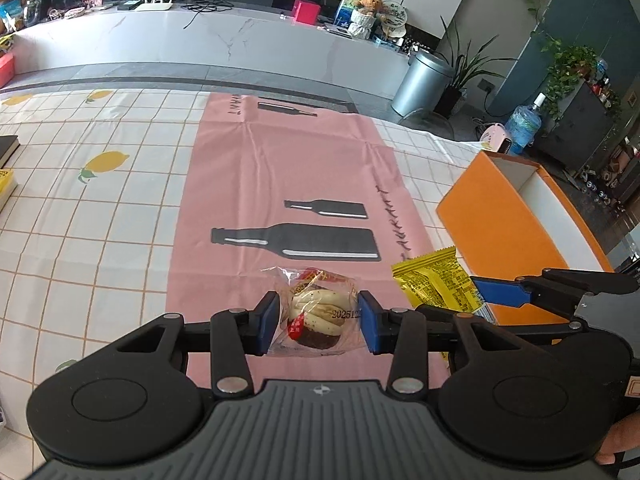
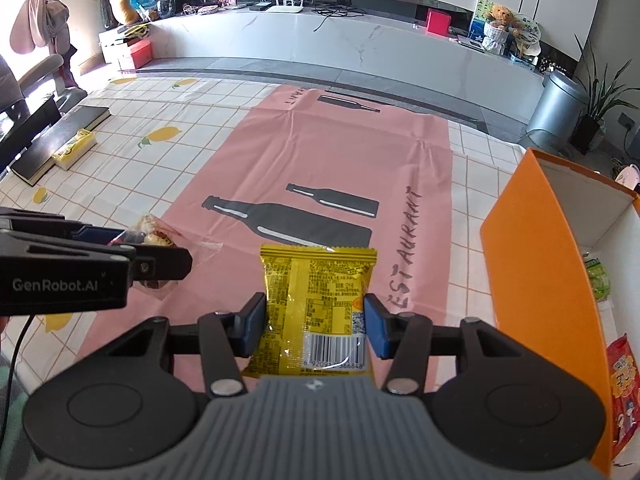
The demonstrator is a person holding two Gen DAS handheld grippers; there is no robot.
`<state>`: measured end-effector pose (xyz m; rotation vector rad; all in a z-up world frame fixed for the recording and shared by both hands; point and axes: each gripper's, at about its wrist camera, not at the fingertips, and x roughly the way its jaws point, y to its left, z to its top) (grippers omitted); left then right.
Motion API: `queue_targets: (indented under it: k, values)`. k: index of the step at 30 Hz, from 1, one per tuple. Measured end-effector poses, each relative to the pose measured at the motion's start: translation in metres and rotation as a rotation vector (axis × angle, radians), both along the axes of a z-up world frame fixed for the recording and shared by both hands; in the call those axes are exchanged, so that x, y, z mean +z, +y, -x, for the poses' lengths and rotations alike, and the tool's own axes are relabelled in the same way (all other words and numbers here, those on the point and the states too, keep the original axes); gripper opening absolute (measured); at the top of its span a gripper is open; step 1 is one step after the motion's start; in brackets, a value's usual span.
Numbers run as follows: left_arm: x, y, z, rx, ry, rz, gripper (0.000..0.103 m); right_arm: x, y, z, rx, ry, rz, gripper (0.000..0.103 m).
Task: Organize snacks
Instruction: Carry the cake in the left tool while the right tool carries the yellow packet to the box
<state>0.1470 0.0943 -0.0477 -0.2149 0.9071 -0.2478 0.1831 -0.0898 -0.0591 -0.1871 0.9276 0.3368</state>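
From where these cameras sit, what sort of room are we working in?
Most likely a home living or dining room: a table under a lemon-print tablecloth, a long marble-look media console holding a Wi-Fi router and a teddy bear, and potted plants beside a bin.

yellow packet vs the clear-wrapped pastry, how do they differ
The yellow packet is opaque foil, printed with text and a barcode; the clear-wrapped pastry shows its pale, dark-based cake through the film. The packet is flat and rectangular; the pastry is rounded and bulky. The packet sits between the right gripper's jaws, the pastry between the left gripper's. Both are single-serve snacks over the pink mat.
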Motion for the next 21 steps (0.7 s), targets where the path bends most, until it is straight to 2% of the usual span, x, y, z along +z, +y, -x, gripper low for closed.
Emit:
queue_targets:
  k: [4, 12, 17, 21]
  values:
    - [0.020, -0.029, 0.003, -0.038, -0.021, 0.004, 0.048, 0.019, -0.027, 0.003, 0.010, -0.009, 0.004, 0.050]
    - [0.062, -0.101, -0.006, -0.147, -0.084, 0.024, 0.048, 0.072, -0.111, 0.000, -0.021, -0.068, -0.006, 0.050]
    - [0.076, -0.156, -0.019, -0.240, -0.119, 0.016, 0.048, 0.089, -0.158, -0.007, -0.017, -0.060, 0.002, 0.050]
    - [0.075, -0.201, -0.032, -0.321, -0.121, 0.001, 0.047, 0.090, -0.191, -0.012, -0.009, -0.034, 0.023, 0.050]
